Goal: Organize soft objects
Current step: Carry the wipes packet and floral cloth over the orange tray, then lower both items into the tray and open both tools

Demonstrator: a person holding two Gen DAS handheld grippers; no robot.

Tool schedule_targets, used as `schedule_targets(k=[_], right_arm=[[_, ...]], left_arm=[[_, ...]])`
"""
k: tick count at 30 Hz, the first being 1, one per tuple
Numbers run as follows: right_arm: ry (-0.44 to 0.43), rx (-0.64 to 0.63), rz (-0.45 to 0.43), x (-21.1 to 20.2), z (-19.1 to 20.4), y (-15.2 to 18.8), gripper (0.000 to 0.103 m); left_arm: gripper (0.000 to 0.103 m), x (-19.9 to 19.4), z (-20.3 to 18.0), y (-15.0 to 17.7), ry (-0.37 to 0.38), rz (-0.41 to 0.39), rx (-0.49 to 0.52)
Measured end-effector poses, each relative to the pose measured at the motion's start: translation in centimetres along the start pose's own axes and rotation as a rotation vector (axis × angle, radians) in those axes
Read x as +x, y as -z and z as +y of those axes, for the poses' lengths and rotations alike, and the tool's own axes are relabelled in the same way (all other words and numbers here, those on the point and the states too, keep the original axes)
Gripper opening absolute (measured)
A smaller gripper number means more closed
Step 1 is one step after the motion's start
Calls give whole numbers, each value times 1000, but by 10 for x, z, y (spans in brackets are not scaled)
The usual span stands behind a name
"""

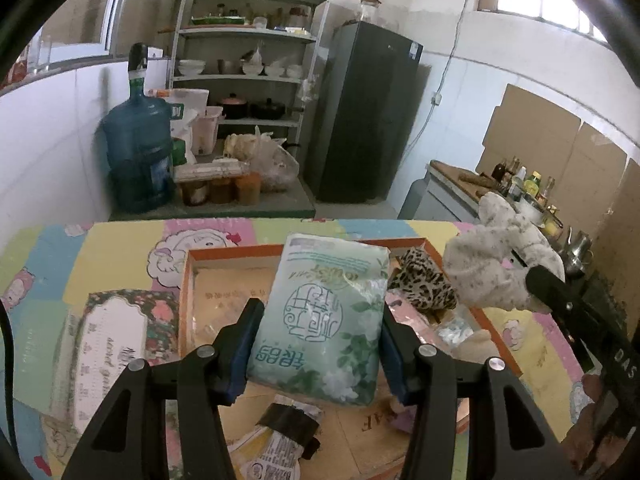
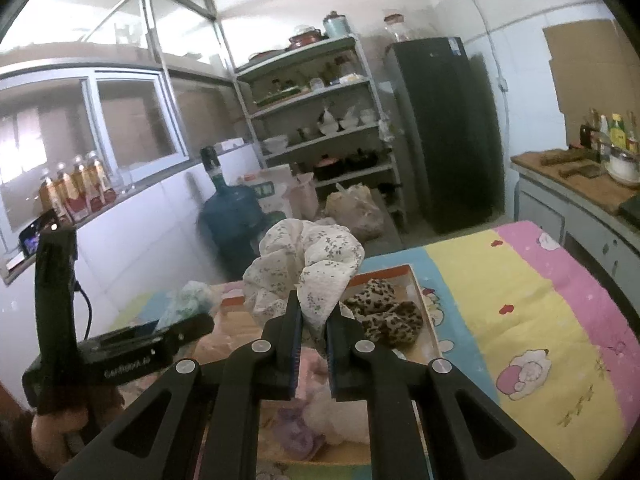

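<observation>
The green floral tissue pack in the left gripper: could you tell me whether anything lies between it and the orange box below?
Nothing visible does. The green floral tissue pack, clamped in the left gripper, hangs above a bare patch of the orange-rimmed shallow box; the leopard-print fabric scrunchie lies off to its right.

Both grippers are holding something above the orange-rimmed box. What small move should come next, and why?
Probably lower the left gripper and set the green tissue pack into the bare left part of the orange-rimmed box. The leopard-print scrunchie fills the right side, and the right gripper holds the white floral scrunchie aloft there.
</observation>
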State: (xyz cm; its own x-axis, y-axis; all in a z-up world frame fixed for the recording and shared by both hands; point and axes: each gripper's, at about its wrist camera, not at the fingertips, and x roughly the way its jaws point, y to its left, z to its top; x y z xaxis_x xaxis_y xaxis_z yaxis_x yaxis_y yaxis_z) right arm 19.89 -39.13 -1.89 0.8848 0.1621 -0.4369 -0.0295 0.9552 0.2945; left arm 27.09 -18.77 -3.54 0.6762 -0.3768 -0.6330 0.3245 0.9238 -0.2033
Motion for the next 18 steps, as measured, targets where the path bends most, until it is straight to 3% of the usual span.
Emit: schedule_targets(k=[18], right_arm=[[18, 59, 60, 41, -23, 13, 11]], left_arm=[[54, 47, 1, 14, -15, 107, 4]])
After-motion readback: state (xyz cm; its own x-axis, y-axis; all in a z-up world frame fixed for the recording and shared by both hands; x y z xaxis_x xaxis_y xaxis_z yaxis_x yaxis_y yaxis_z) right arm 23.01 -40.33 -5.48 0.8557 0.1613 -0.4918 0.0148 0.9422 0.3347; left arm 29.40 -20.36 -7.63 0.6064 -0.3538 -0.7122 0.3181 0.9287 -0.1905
